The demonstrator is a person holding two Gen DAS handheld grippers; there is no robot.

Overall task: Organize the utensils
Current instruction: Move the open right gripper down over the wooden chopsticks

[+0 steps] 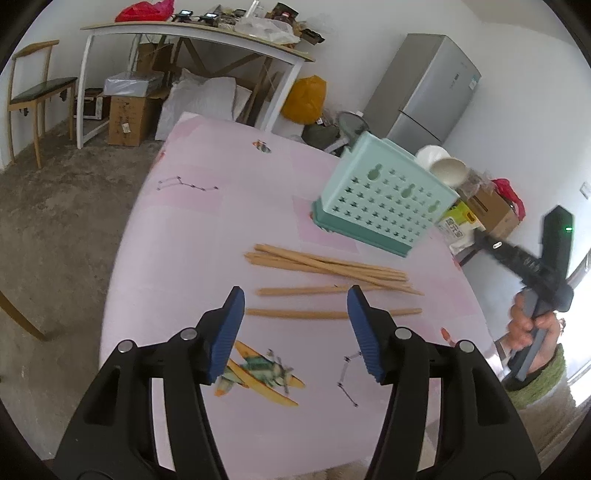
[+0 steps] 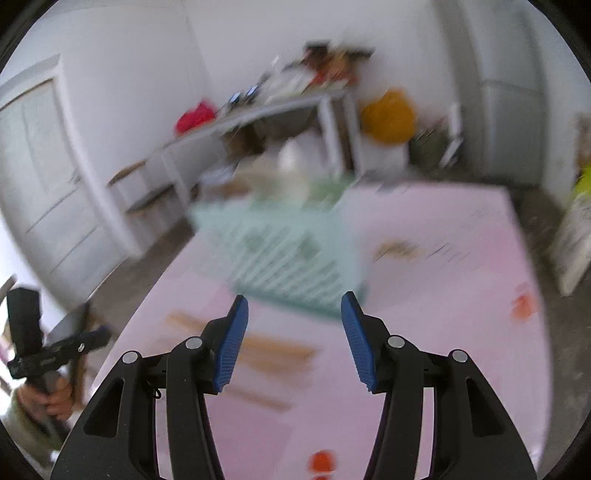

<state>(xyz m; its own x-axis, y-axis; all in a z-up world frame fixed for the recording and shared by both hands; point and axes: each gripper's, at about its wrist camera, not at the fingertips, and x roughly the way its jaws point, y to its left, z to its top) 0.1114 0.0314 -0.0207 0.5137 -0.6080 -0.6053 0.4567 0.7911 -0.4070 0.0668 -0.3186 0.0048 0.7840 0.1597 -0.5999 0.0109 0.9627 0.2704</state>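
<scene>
Several wooden chopsticks (image 1: 325, 275) lie loose on the pink tablecloth (image 1: 207, 221), most in a bundle and two apart nearer me. Behind them a mint perforated utensil basket (image 1: 384, 205) rests on its side. My left gripper (image 1: 293, 308) hovers open just above the nearest chopstick, nothing between its blue pads. In the blurred right wrist view my right gripper (image 2: 293, 312) is open and empty, with the basket (image 2: 291, 258) ahead and chopsticks (image 2: 273, 352) below and left of it. A hand holds the right gripper's handle (image 1: 532, 299) at the table's right edge.
A white bowl (image 1: 448, 170) sits behind the basket. Beyond the table's far end stand a cluttered white desk (image 1: 192, 33), cardboard boxes (image 1: 129, 118), a yellow bag (image 1: 306, 96) and a grey fridge (image 1: 428, 85). A wooden chair (image 1: 33, 92) stands far left.
</scene>
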